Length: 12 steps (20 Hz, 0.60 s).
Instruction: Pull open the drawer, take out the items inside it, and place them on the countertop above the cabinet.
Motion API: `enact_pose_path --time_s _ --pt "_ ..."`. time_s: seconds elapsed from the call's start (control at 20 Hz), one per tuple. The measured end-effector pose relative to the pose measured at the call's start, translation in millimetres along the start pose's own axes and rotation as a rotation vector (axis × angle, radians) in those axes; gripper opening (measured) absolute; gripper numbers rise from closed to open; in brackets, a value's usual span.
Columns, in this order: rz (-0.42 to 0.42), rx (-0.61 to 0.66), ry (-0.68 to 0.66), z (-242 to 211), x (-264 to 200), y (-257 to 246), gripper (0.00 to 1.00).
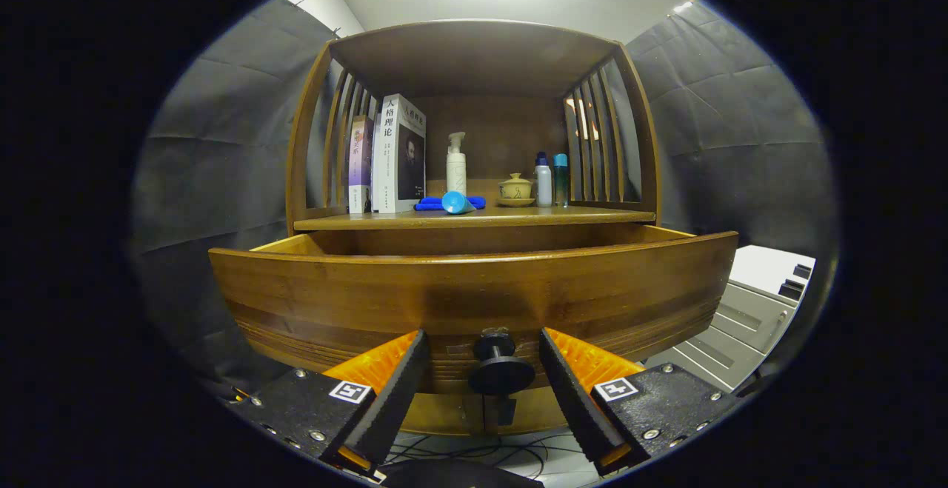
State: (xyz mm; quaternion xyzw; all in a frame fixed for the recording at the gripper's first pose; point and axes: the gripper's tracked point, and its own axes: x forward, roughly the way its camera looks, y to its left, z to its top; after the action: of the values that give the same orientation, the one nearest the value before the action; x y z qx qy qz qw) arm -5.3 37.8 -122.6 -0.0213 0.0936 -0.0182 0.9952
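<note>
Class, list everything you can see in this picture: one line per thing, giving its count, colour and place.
Cabinet: one, brown wood, ahead.
Drawer: one, brown, pulled open below the shelf.
Knob: one, black, on the drawer front, between the fingers.
Books: at least two, upright, shelf left.
Cloth: one, blue, mid-shelf.
Cup: one, blue, lying on the cloth.
Pump bottle: one, white, behind the cloth.
Teacup: one, beige, lidded.
Bottles: two, shelf right.
Claw: one, open, around the knob, not touching.
</note>
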Motion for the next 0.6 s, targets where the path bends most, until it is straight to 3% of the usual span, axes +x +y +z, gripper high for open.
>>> enact_pose_path --time_s 0.3,0.6 --pt "0.046 0.034 -0.020 5.3 6.5 6.0 0.94" --pt "0.036 0.033 -0.022 7.5 14.4 8.3 0.94"
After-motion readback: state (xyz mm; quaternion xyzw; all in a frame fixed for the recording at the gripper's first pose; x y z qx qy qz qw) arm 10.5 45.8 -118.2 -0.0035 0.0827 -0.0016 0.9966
